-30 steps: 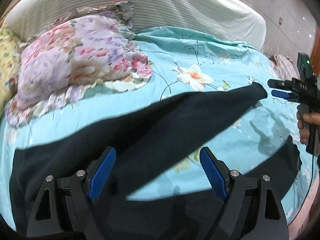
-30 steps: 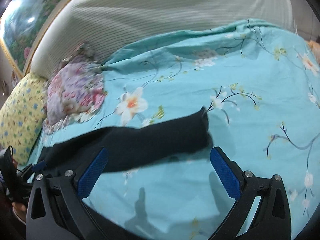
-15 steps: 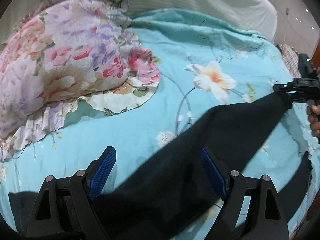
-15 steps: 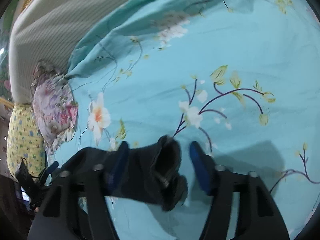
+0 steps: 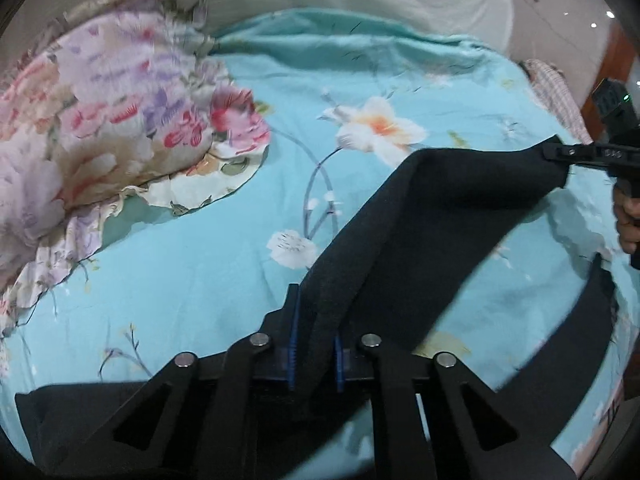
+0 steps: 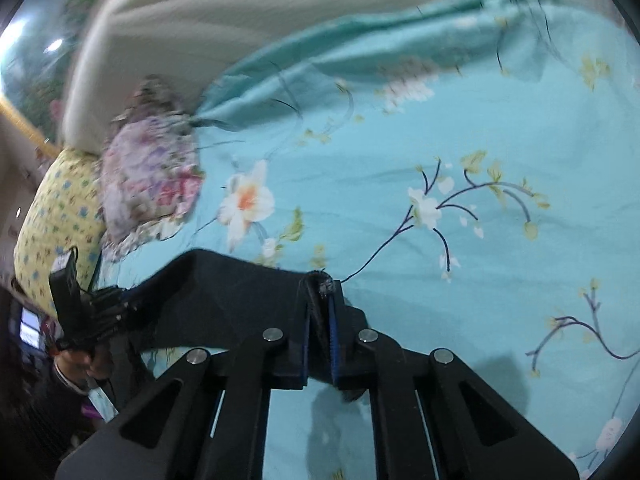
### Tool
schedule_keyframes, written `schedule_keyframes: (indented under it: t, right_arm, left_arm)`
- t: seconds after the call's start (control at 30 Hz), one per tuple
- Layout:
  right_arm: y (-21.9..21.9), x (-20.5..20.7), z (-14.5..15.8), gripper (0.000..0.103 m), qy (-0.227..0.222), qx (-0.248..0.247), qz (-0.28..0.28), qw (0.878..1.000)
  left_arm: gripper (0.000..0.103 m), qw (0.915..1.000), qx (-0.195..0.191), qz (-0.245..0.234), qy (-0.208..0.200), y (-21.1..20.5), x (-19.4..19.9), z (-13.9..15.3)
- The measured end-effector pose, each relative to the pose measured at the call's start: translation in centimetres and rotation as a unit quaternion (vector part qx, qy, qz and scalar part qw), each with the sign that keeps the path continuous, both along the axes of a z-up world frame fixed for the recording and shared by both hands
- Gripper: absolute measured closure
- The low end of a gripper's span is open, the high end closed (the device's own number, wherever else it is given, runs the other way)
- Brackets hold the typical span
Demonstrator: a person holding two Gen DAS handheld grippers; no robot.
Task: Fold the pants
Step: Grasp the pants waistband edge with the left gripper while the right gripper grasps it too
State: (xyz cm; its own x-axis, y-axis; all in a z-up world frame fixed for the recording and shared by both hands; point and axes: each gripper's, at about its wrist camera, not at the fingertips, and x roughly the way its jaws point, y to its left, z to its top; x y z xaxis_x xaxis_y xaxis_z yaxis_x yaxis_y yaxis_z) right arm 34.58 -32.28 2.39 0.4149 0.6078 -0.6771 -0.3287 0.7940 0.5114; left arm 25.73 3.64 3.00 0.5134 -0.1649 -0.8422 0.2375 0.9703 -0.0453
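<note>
L claw: jaws nearly closed, pinching a fold of the pants near the crotch/upper leg.
R claw: jaws nearly closed on the far leg's hem; hem bunched between the pads.
Leg axis: the gripped leg runs L claw to R claw, lifted & fairly taut, roughly along the bed's near edge.
Other leg: lies flat nearer the near edge, toward the R side; not gripped.
Waist: flat at near-L corner of bed, below L claw.
Next move (guess): carry held leg toward near edge, onto the flat leg; both claws share it.
Counts: pants 1; legs 2; claws 2; pillows 2, floral & yellow, at head end, L side.
</note>
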Motion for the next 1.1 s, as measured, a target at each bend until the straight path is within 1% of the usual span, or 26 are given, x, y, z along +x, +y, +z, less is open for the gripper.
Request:
schedule_keyframes:
  t: [0.07,0.17,0.4,0.5,0.63,0.77,0.9,1.0,1.1]
  right_arm:
    - [-0.5,-1.6,0.3,0.095,-0.021,0.003,0.001,1.000]
    - [-1.2,-3.7,0.5,0.095,-0.041,0.009,0.000,0.999]
    - [-3.1,-8.9,0.8,0.095,-0.087,0.037,-0.005,0.996]
    - [-3.5,-11.0,0.8,0.095,-0.101,0.032,-0.002,0.994]
    - [-3.8,-14.0,0.2,0.095,-0.114,0.021,0.003,0.993]
    - [-4.1,-16.5,-0.4,0.095,-0.135,0.001,0.003,0.991]
    - [-4.9,-18.2,-1.4,0.095,-0.136,-0.006,0.001,0.991]
    - [-5.5,-19.4,-2.1,0.095,-0.141,-0.010,-0.002,0.990]
    - [-5.8,-20.4,-2.0,0.095,-0.147,-0.012,-0.005,0.989]
  left_arm:
    - [0.097,0.9999,-0.010,-0.003,-0.005,0.0,-1.5,0.8]
    - [0.097,0.9996,-0.023,-0.011,-0.014,-0.3,-4.7,1.7]
    - [0.097,0.9987,-0.043,-0.015,-0.023,-1.5,-11.4,2.0]
    - [0.097,0.9984,-0.045,-0.018,-0.028,-2.0,-13.8,1.7]
    - [0.097,0.9982,-0.043,-0.024,-0.033,-2.4,-16.3,0.9]
    - [0.097,0.9972,-0.044,-0.035,-0.048,-2.5,-18.1,0.5]
    - [0.097,0.9968,-0.055,-0.035,-0.047,-2.3,-19.3,-0.2]
    - [0.097,0.9966,-0.051,-0.039,-0.052,-2.4,-20.0,-0.5]
    - [0.097,0.9963,-0.043,-0.046,-0.060,-2.7,-20.8,-0.5]
